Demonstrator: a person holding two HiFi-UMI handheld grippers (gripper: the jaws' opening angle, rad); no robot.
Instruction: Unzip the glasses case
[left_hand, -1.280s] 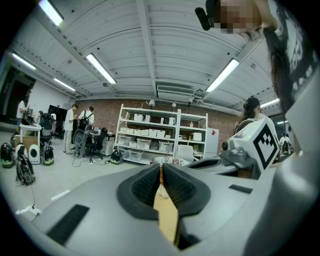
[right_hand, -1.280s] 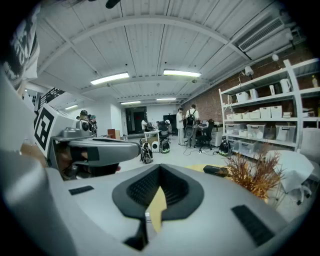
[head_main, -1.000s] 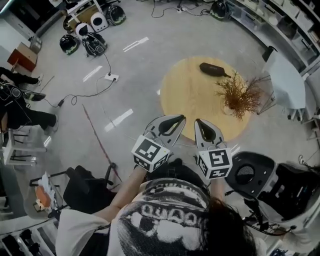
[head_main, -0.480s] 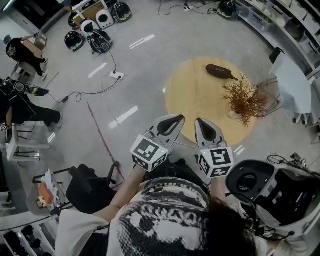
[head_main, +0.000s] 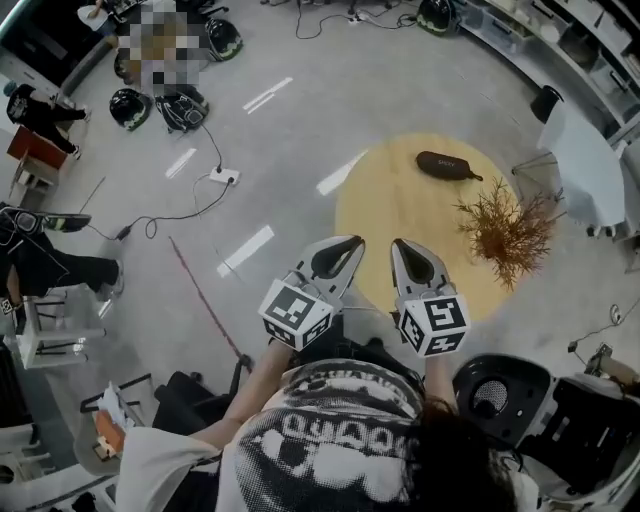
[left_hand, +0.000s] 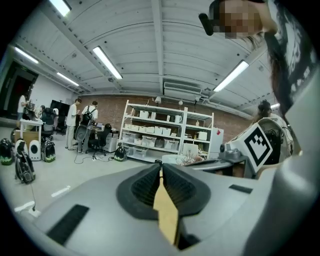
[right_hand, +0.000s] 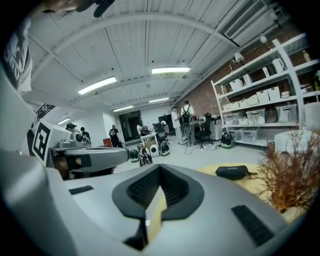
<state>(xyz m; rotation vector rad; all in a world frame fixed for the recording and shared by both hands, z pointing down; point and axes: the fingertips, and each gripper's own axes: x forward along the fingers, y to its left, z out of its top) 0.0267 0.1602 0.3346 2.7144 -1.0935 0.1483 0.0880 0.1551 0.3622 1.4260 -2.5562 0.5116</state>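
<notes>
Nearer now, the glasses case (head_main: 448, 166) lies on the bench (head_main: 390, 215), well ahead of the left claw (head_main: 354, 241) and the right claw (head_main: 400, 244). Both are closed and empty.

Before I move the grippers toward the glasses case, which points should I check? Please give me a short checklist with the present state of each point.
1. Glasses case lies on the round table, in plain view: ok.
2. Zipper pull position readable: cannot tell, too small.
3. Left gripper empty, jaws together: ok.
4. Right gripper empty, jaws together: ok.
5. Grippers at the case: not ok; both are by the table's near edge and the case lies at the far side.
6. Dried plant apart from the case: ok.
</notes>
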